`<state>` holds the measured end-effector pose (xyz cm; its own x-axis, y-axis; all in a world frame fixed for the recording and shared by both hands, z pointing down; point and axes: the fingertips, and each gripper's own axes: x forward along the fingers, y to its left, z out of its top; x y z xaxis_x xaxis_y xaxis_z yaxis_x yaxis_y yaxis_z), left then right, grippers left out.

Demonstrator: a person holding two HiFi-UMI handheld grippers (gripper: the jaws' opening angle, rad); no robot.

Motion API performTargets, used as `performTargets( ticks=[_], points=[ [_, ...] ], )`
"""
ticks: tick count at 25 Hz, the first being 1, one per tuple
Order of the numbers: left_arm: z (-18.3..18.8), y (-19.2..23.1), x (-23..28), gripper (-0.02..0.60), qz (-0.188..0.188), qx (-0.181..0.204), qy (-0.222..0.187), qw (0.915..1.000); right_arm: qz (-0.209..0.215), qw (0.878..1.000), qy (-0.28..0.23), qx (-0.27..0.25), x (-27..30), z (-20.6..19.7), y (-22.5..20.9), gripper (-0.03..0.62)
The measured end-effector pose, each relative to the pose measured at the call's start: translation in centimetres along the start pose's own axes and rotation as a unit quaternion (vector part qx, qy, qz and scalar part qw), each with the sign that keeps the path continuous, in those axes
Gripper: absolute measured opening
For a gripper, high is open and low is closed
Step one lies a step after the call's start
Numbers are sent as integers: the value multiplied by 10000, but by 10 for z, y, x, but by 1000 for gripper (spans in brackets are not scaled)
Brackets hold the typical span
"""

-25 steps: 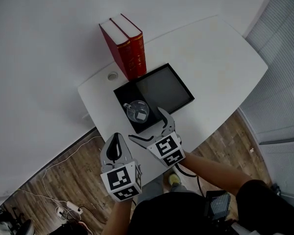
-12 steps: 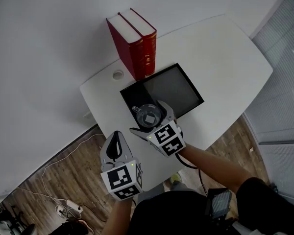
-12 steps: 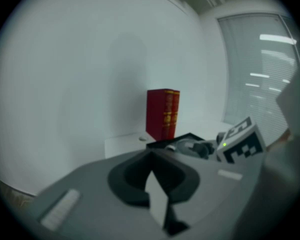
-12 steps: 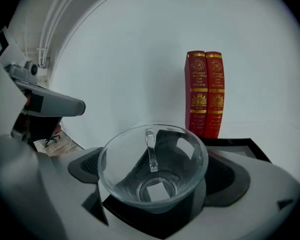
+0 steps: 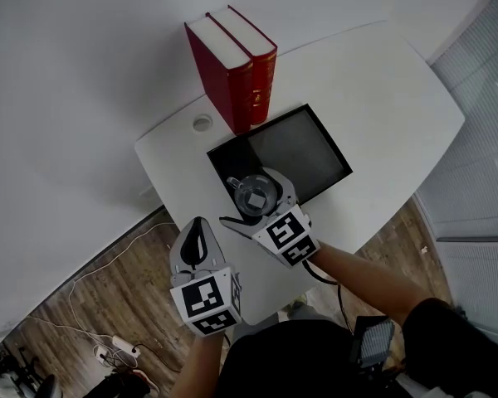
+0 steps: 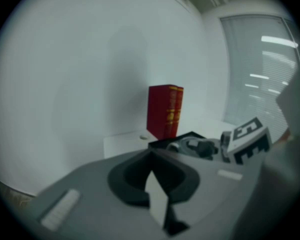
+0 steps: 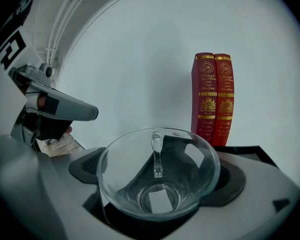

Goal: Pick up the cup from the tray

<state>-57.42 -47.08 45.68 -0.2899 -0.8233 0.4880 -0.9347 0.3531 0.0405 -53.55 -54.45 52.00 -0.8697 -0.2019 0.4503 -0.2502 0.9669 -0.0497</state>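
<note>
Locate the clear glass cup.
Head view: the glass cup sits in the black tray's near-left corner between the right gripper's fingers, near the red books.

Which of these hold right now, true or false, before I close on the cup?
1. The cup stands between the right gripper's jaws. True.
2. The left gripper is holding the tray. False: it hangs apart from the tray, jaws together and empty.
3. The cup is clear glass and stands upright. True.
4. The red books lie flat inside the tray. False: they stand upright on the table, at the tray's far corner.
5. The cup stands on the bare table. False: it stands in the tray's near end.
</note>
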Motion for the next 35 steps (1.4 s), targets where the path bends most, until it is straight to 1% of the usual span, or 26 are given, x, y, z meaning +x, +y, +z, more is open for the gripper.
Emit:
performTargets(
  ticks=[6, 7, 8, 16, 22, 29, 35],
  points=[
    [-1, 2, 6, 0, -70, 3, 48, 10000, -32, 10000, -6, -91, -1, -1, 0, 569],
    [0, 2, 7, 0, -88, 4, 51, 9999, -33, 9999, -6, -103, -1, -1, -1, 542],
    [0, 2, 7, 0, -109, 8, 54, 9999, -35, 9999, -9, -107, -2, -1, -1, 528],
    [-1, 4, 14, 0, -231, 53, 73, 9997, -134, 9998, -111, -75, -4, 0, -6, 443],
    [-4, 6, 14, 0, -269, 59, 46, 9996, -153, 9997, -167, -82, -5, 2, -6, 434],
    [0, -2, 13, 0, -262, 60, -25, 9996, -141, 9993, -320, 165, -14, 6, -10, 433],
    [13, -9, 10, 0, -102, 11, -115, 9999, 73, 9988, -475, 49, -28, 28, -10, 433]
  ],
)
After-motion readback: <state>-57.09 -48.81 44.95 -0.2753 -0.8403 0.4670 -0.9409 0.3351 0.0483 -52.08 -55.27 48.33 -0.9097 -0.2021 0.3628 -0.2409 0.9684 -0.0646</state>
